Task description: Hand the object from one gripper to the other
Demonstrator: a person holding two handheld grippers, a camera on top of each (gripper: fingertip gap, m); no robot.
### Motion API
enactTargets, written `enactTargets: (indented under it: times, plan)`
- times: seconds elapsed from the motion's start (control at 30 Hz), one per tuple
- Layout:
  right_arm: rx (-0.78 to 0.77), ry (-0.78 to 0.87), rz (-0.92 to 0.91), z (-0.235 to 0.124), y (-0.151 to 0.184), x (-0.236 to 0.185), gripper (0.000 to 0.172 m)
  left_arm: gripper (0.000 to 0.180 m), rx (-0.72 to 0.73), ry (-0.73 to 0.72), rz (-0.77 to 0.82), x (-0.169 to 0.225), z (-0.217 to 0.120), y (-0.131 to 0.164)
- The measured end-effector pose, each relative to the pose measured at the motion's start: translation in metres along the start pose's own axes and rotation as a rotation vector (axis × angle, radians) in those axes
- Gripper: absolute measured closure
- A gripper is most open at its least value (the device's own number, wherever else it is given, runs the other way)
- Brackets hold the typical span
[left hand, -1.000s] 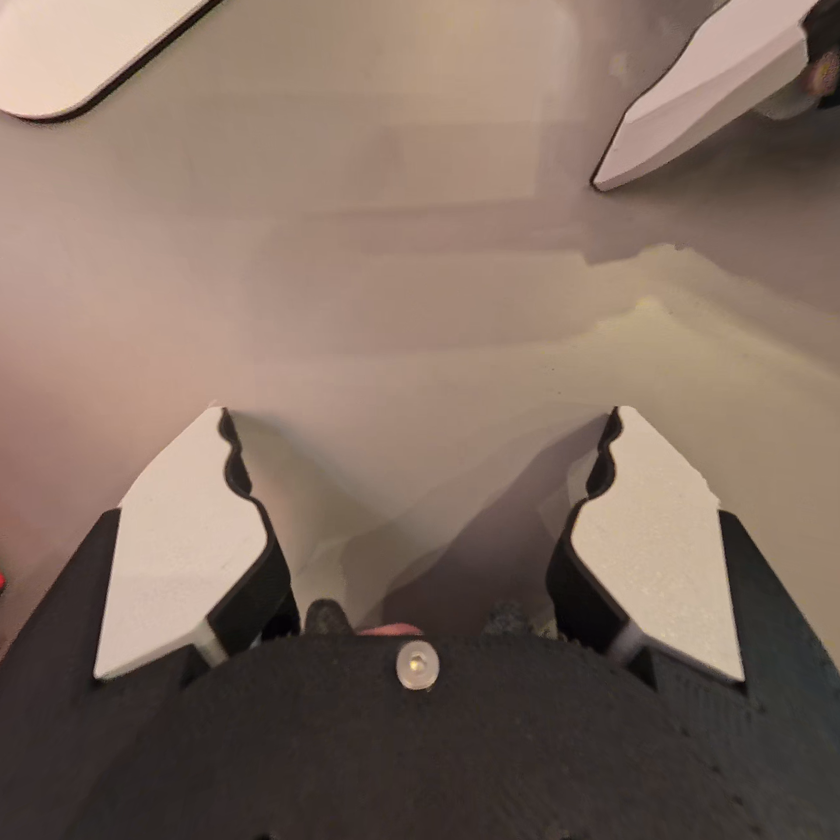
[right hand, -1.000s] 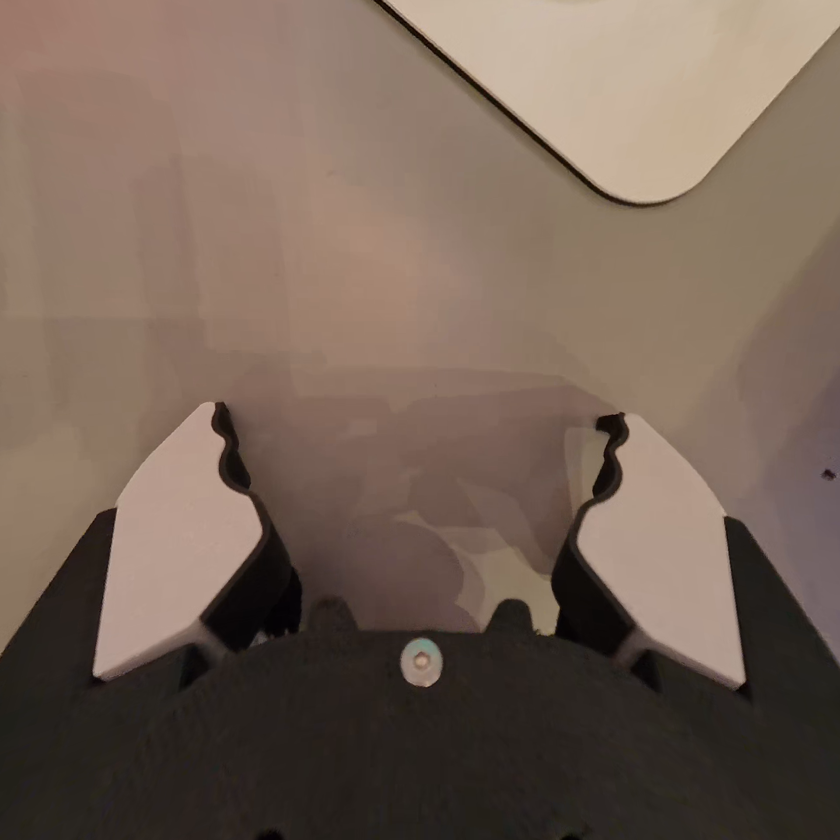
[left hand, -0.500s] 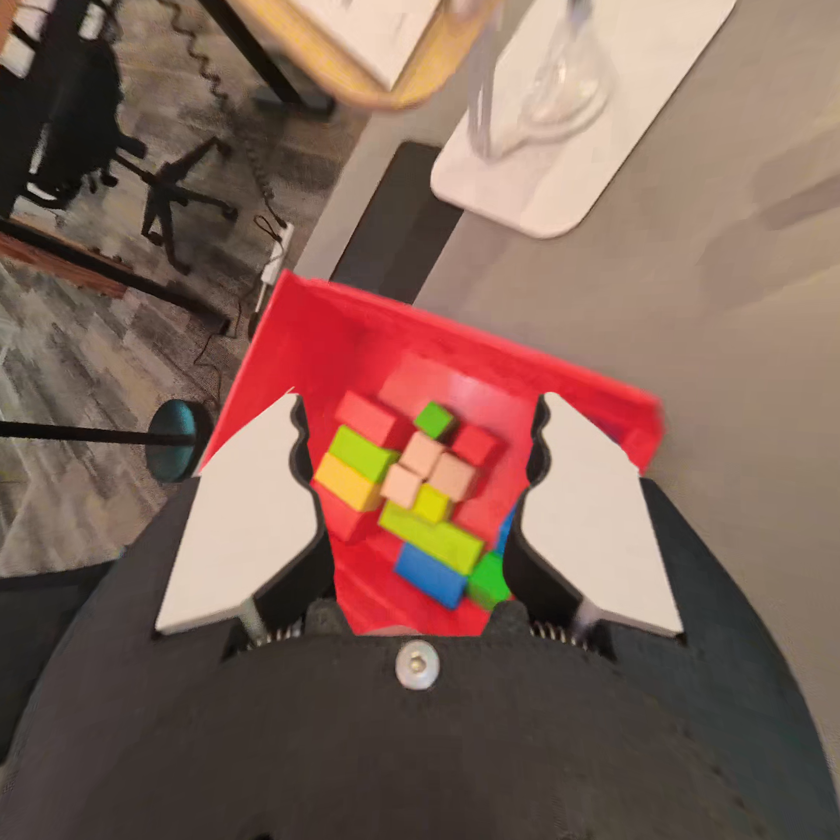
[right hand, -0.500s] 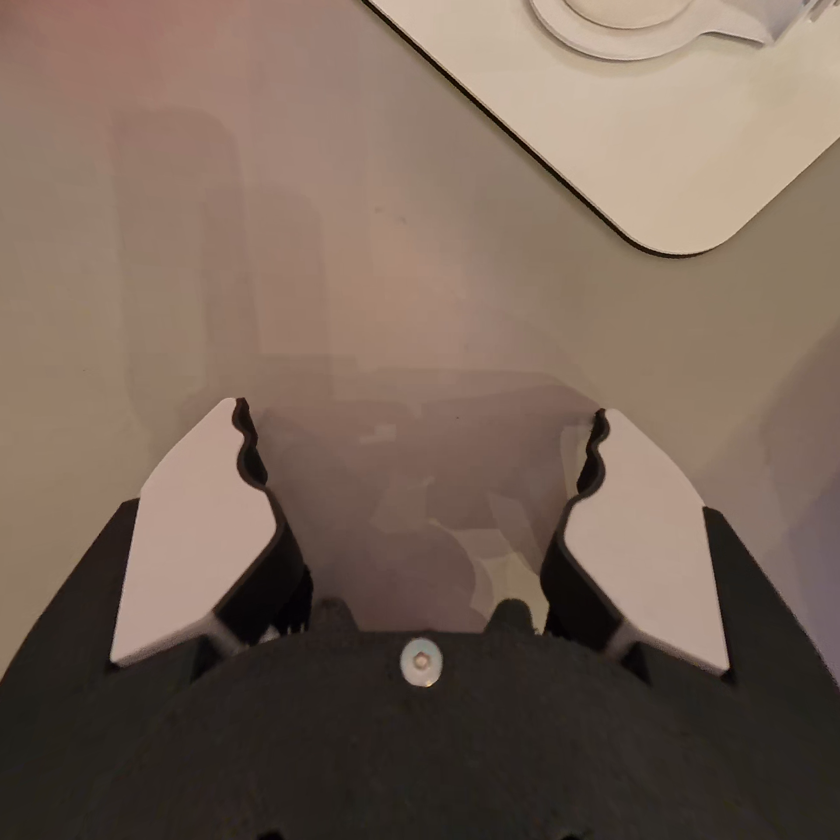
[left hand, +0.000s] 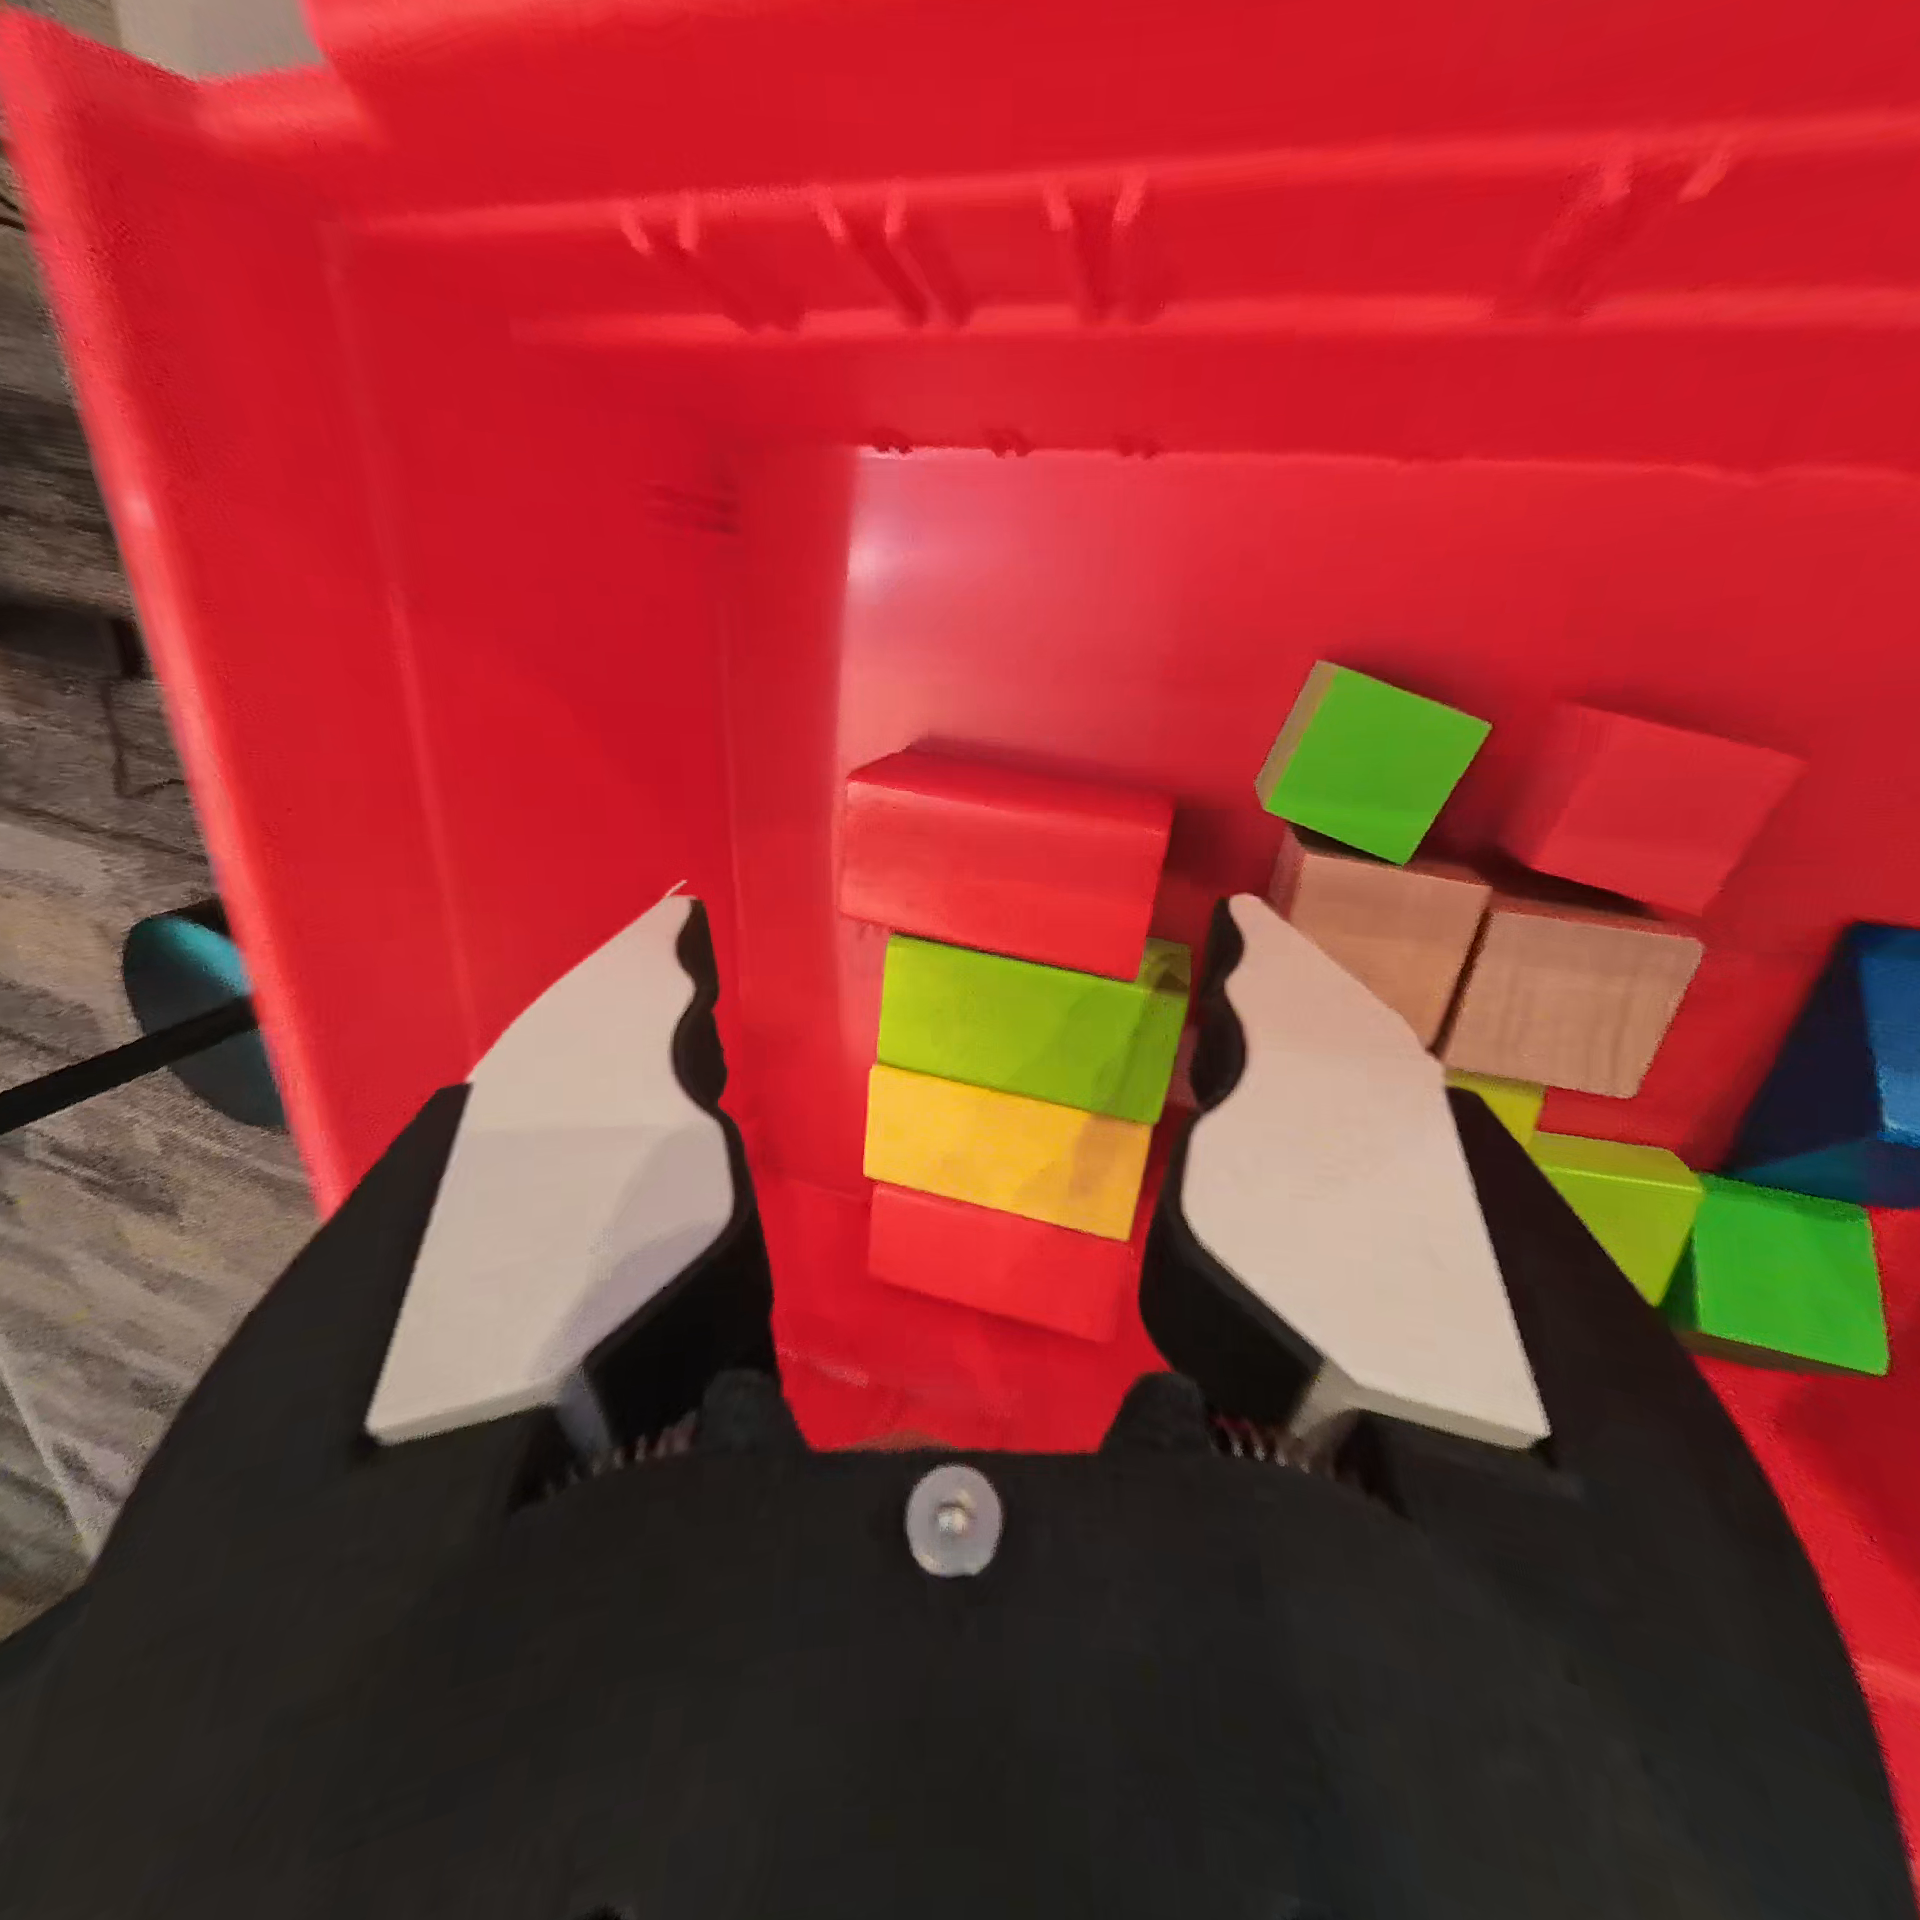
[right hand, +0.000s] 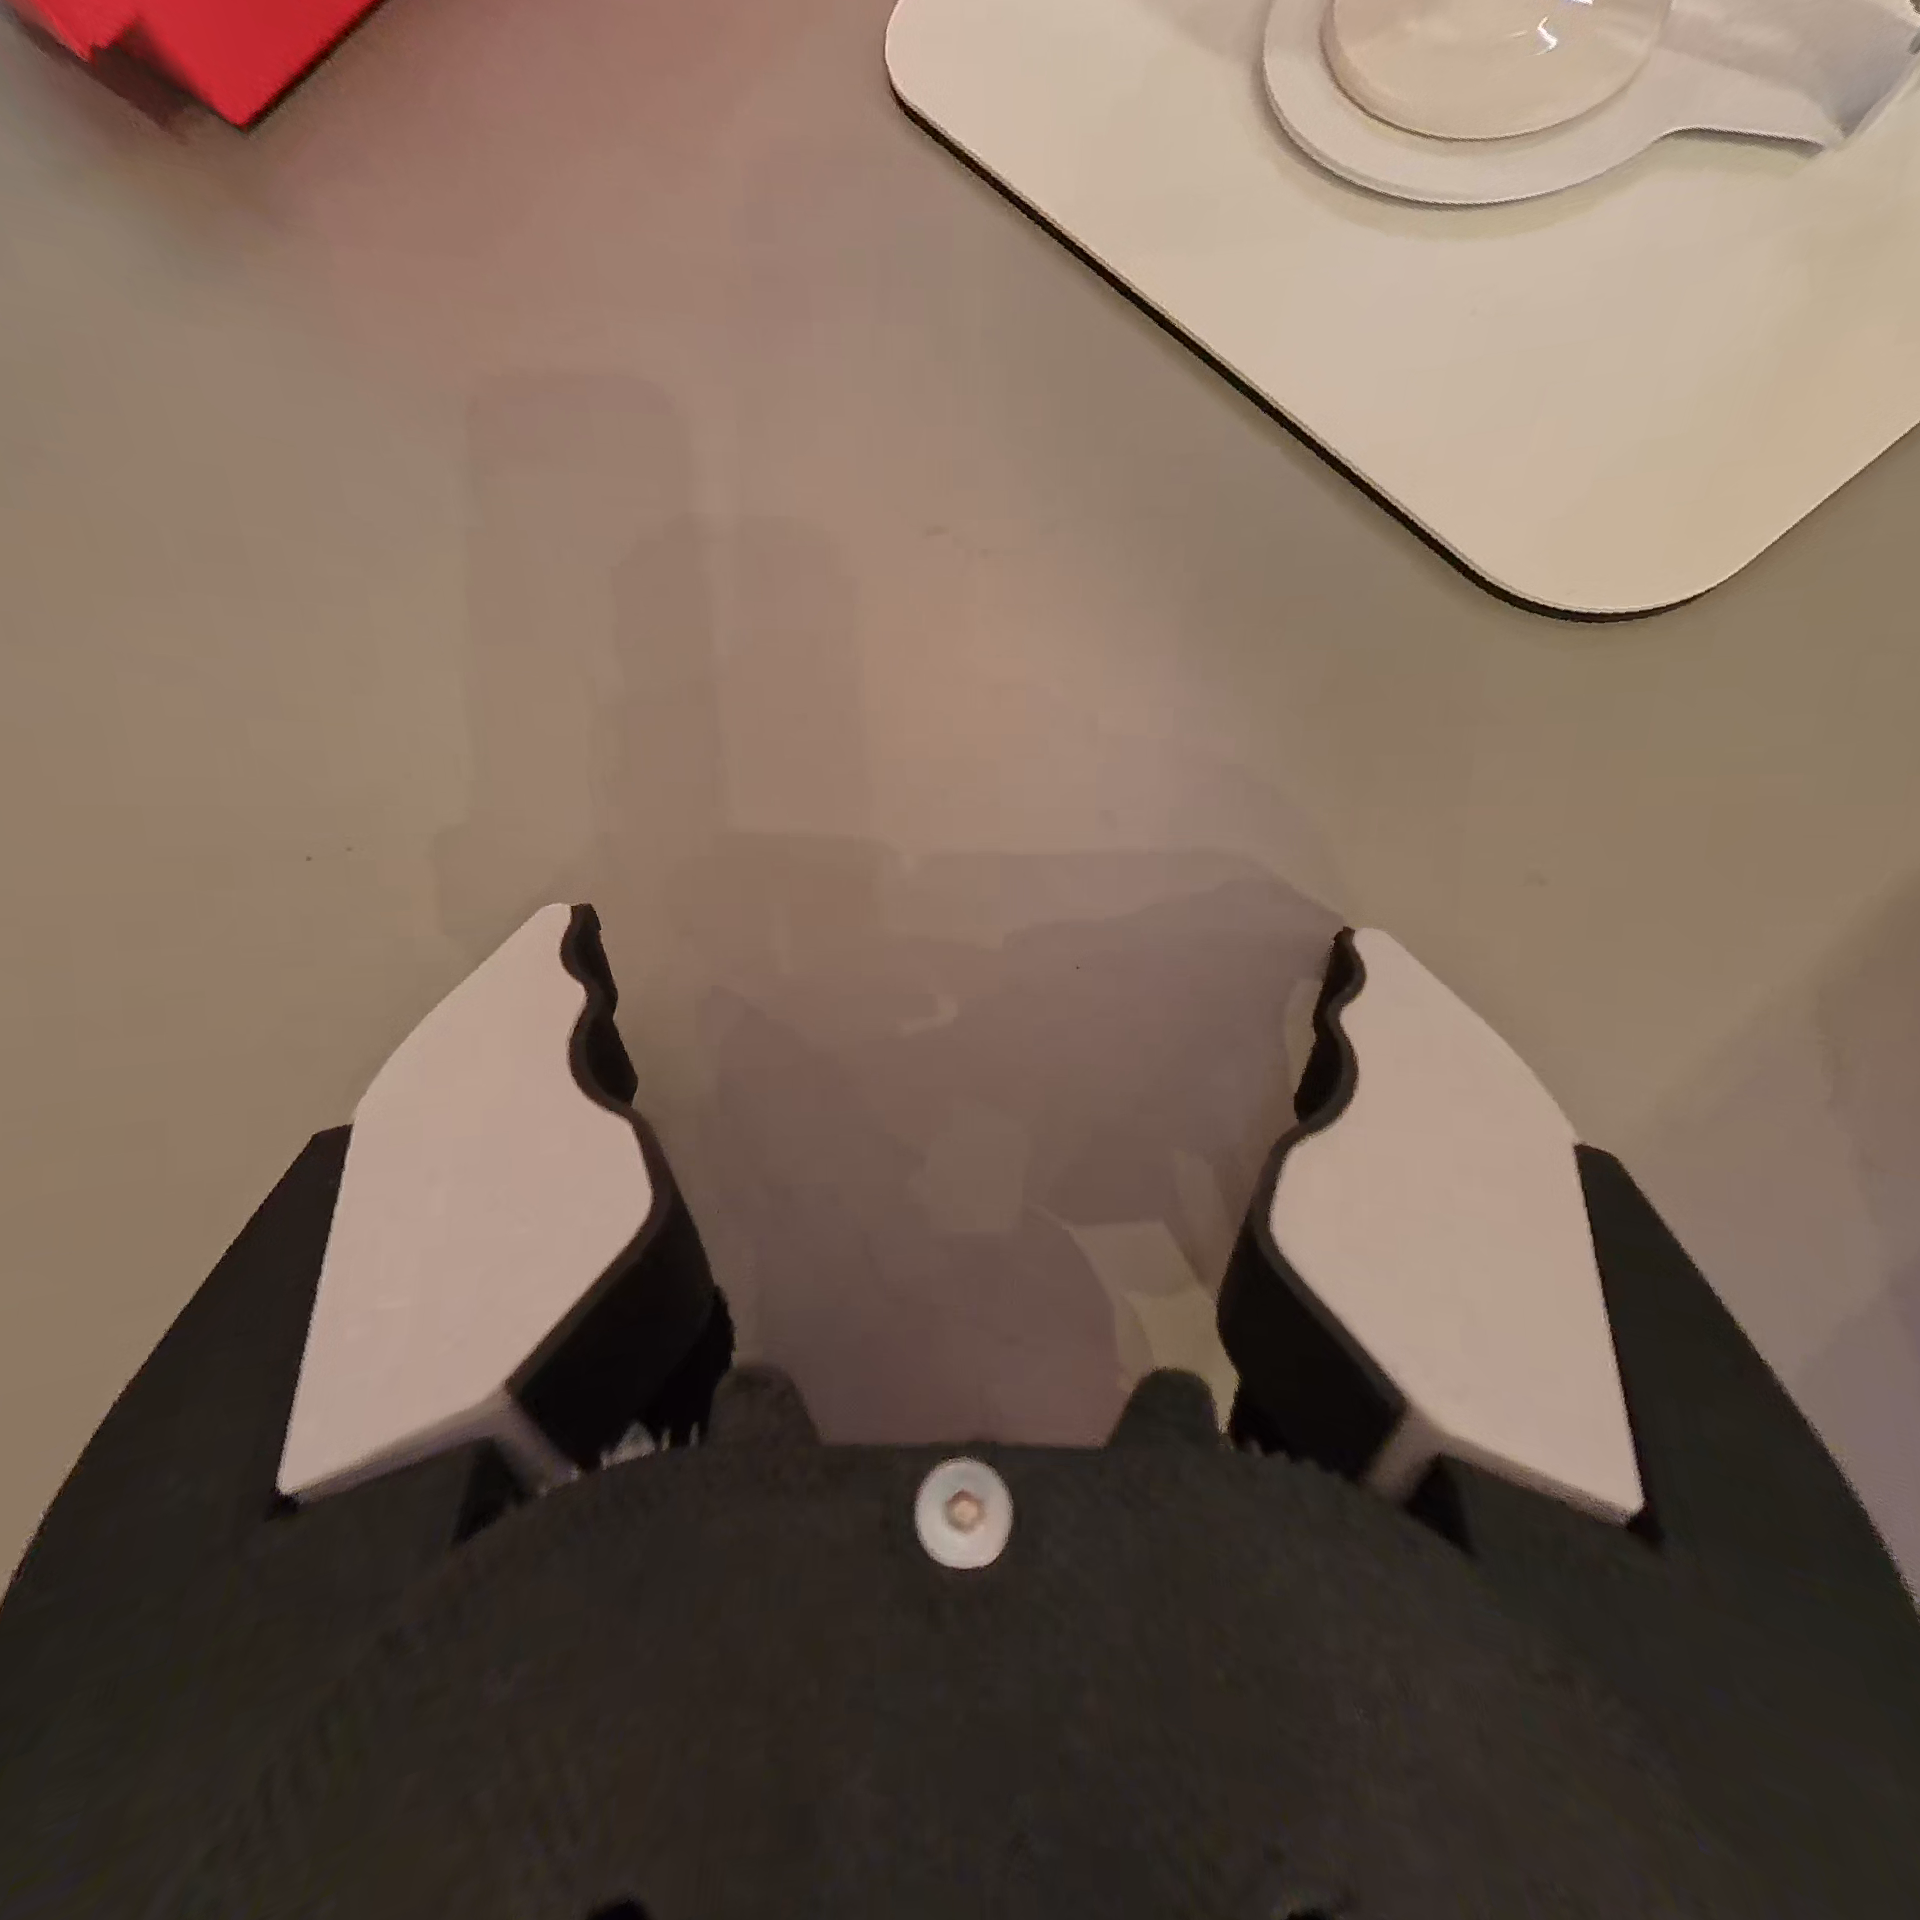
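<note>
Left gripper (left hand: 956, 914): jaws spread wide over the red bin (left hand: 540, 644); nothing between the pads; both fingertips clear of the blocks
Right gripper (right hand: 966, 925): jaws spread wider than the left one's; only bare grey table (right hand: 416, 520) between them; nothing held
Task's thing: which block is meant cannot be told; all blocks lie loose in the bin, none in either grasp
Column ahead of the left jaws: four long blocks side by side, long axes running left to right across the view; far to near: red block (left hand: 1003, 857), lime block (left hand: 1023, 1023), yellow block (left hand: 1003, 1148), second red block (left hand: 992, 1262)
Count seen, long: two red, one lime, one yellow
Count seen, cubes: one green cube (left hand: 1371, 764) tilted on a corner atop two plain wooden cubes (left hand: 1475, 977); one red cube (left hand: 1652, 805) beside it
Right edge: blue block (left hand: 1860, 1070); green block (left hand: 1782, 1288); two more lime pieces partly hidden behind the right finger
Right wrist view: white mat (right hand: 1455, 343) bearing a clear glass piece (right hand: 1486, 62); corner of the bin at top left
</note>
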State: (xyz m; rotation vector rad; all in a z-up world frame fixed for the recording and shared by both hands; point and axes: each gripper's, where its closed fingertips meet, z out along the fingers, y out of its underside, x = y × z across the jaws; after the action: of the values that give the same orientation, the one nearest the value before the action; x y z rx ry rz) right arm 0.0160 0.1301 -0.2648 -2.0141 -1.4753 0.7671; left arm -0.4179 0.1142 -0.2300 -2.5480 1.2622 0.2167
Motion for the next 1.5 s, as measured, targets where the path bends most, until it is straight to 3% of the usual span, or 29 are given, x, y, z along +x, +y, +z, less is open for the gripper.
enactTargets:
  times: [0.1,0.3,0.47,0.57,0.67,0.83,0.93,1.03,1.27,1.5]
  plan:
    - [-0.001,-0.001,-0.004,0.000,0.000,0.000,0.048,0.095,-0.056,0.039,0.024,0.002,0.016,0.011]
    - [-0.002,-0.002,-0.008,0.000,0.000,-0.001,0.048,0.109,-0.075,0.111,0.036,0.009,0.028,0.005]
    - [0.000,-0.008,-0.010,0.000,0.000,-0.002,0.049,0.109,-0.110,0.095,0.028,0.006,0.033,0.008]
    - [0.014,-0.022,-0.011,-0.002,-0.001,-0.003,0.049,0.109,-0.046,0.038,-0.005,-0.001,0.023,0.002]
    - [0.092,-0.024,-0.013,-0.010,-0.011,-0.002,0.048,0.109,0.084,-0.046,-0.077,-0.011,-0.008,-0.012]
    - [0.252,0.022,-0.154,-0.040,-0.047,-0.014,0.055,0.109,0.492,-0.116,-0.130,0.017,-0.099,-0.069]
    - [0.373,0.008,-0.246,-0.068,-0.080,-0.044,0.061,0.109,0.681,-0.119,-0.067,0.064,-0.145,-0.120]
    - [0.480,-0.023,-0.309,-0.096,-0.109,-0.081,0.055,0.109,0.841,-0.085,-0.003,0.121,-0.175,-0.177]
    - [0.679,-0.063,-0.404,-0.145,-0.147,-0.140,0.047,0.109,1.045,0.087,0.127,0.230,-0.198,-0.290]
    - [0.793,-0.084,-0.395,-0.172,-0.149,-0.139,0.051,0.109,1.109,0.196,0.188,0.273,-0.198,-0.336]
